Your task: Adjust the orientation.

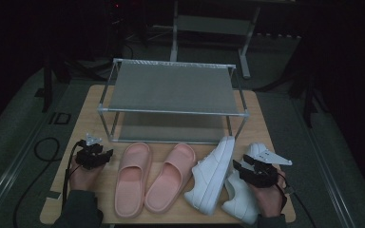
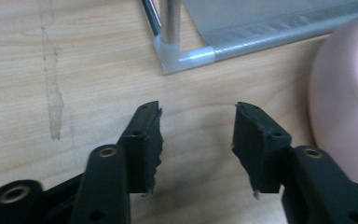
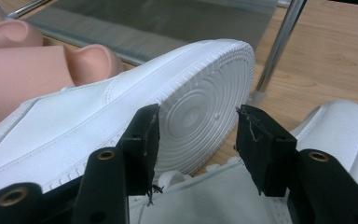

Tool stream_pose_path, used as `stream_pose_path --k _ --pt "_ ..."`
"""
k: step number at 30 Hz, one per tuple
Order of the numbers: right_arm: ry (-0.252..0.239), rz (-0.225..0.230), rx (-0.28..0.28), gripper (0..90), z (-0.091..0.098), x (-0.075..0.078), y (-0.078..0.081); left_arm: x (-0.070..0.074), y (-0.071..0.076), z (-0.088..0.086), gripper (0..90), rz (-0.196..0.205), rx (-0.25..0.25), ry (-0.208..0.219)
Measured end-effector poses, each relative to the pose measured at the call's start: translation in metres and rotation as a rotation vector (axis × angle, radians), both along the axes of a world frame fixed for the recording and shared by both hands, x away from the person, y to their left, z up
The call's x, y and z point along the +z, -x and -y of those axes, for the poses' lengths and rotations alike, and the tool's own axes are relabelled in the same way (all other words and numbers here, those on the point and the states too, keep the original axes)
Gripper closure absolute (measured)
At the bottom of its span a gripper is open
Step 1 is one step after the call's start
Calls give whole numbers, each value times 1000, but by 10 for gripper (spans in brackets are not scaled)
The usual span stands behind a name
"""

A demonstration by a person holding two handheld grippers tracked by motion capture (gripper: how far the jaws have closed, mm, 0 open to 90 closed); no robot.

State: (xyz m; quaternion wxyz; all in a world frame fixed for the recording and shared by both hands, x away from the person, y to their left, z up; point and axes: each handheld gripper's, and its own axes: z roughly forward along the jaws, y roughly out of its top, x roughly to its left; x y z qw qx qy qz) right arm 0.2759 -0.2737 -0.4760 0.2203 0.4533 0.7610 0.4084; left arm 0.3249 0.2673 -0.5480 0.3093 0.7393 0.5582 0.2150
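So the biggest thing on my table [image 1: 71, 137] is the two-tier shoe rack [image 1: 171, 90] at the back, both shelves bare; in front of it sit the pink slides [image 1: 154, 178] side by side, soles down, and to their right the two white sneakers; reads to me like the shoes are meant to go up on that rack.

The left sneaker [image 1: 211, 173] is tipped onto its side, sole facing my right hand, toe near the rack's front right leg; the other sneaker [image 1: 241, 199] sits upright just beside it, partly under my right gripper [image 1: 240, 167].

Right tongs: jaws wide apart, holding nothing; in the right gripper view they frame the tipped sneaker's ribbed sole [image 3: 200, 116] and hover over the upright one's opening [image 3: 214, 196]. Left gripper [image 1: 108, 155]: also wide open and empty, parked over bare wood by the rack's front left corner joint [image 2: 182, 58], the nearest slide [image 2: 349, 102] just off to its side.

How I'd do it well: grab the upright sneaker by the collar edge, one jaw inside, one outside, not across the sole; squeeze firm before lifting; come in level so the toe clears the front rail; left tongs can pinch the strap of the near slide the same way.
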Motion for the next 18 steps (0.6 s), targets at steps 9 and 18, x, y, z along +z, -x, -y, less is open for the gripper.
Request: stream_pose_path --k 9,18 --pt "4 -13 5 481 0 -1 0 26 23 5 596 44 -74 60" --pt "5 -14 8 470 1 -2 -1 48 48 22 737 55 -207 57"
